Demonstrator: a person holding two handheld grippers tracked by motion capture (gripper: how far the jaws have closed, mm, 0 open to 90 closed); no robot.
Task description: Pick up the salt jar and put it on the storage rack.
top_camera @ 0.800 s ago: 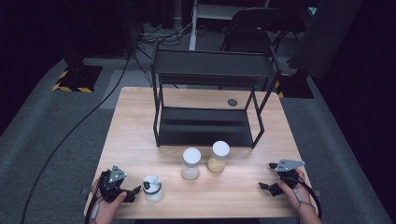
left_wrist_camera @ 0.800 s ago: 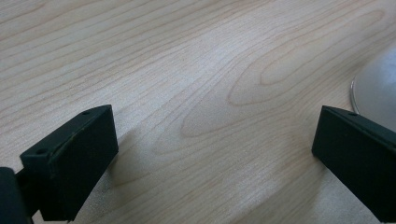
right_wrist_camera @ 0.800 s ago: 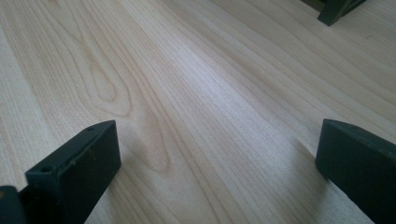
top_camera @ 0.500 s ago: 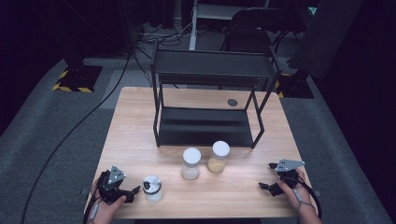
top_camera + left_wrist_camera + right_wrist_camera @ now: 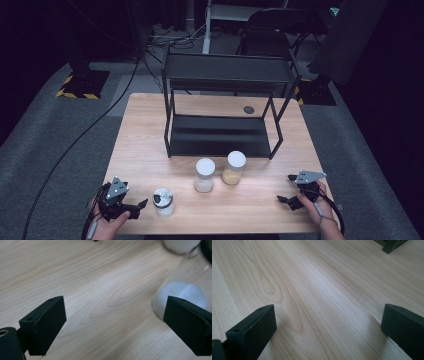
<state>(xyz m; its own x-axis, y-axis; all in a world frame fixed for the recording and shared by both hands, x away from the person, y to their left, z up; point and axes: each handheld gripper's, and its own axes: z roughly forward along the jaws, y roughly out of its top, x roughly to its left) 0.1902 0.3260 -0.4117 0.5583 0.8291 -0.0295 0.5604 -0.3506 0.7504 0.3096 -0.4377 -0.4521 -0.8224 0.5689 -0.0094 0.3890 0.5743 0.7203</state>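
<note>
hand-held gripper [image 5: 141,204] beside jar [image 5: 163,201]

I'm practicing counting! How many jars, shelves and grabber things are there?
Jars: 3, one by the left gripper, one white-filled, one yellow-filled
Shelf racks: 1
Grippers: 2, left gripper and right gripper
Total: 6
</note>
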